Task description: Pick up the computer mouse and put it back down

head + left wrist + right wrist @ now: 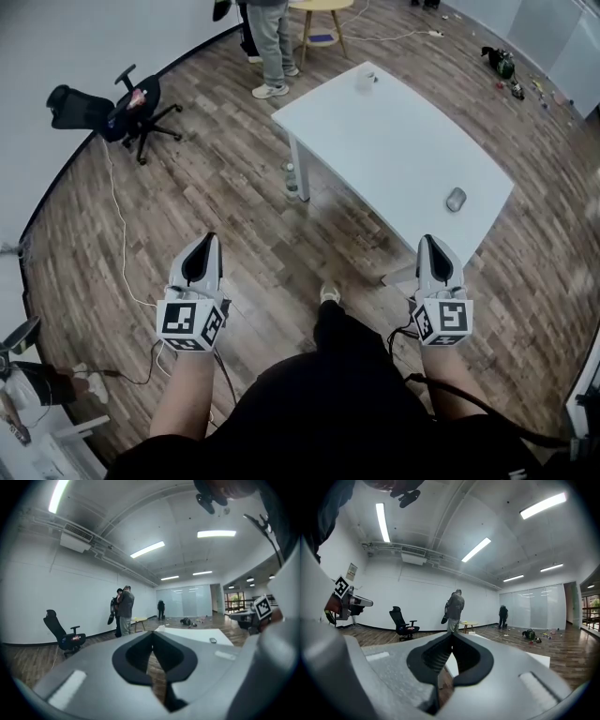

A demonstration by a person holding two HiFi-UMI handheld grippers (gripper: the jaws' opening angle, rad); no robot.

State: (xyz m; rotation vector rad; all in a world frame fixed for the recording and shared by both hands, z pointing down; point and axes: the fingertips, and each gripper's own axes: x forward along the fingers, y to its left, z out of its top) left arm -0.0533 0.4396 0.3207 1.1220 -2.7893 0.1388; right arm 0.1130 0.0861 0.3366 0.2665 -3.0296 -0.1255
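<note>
You are holding both claws out in front of you above the wooden floor [234, 216], short of the white tabletop [394, 141]. The left claw [204, 240] is pointing forward with its jaws closed together at the tips, and nothing is sitting between them. The left gripper view is showing the two dark pads meeting in a line. The right claw [429, 240] is pointing the same way, also closed tip to tip and carrying nothing. The marker cubes on both are facing up toward your head.

The computer mouse [456, 199] is lying flat on the tabletop near its right-hand end, close to the edge. It is sitting ahead of the right claw and neither claw is touching it. From the left gripper view it is showing only as a small dark shape on the white surface. A small pale object [367, 78] is resting at the far end of the tabletop, well apart from the mouse; what it is cannot be made out. A bottle [292, 178] is standing on the floor beside a table leg.

Off to your left a black office chair [122, 111] is standing near the wall, with a white cable [122, 234] trailing across the floor. Beyond the tabletop a person [272, 47] is standing beside a small round wooden table [319, 11]. Your own shoe [329, 293] is showing between the two claws.
</note>
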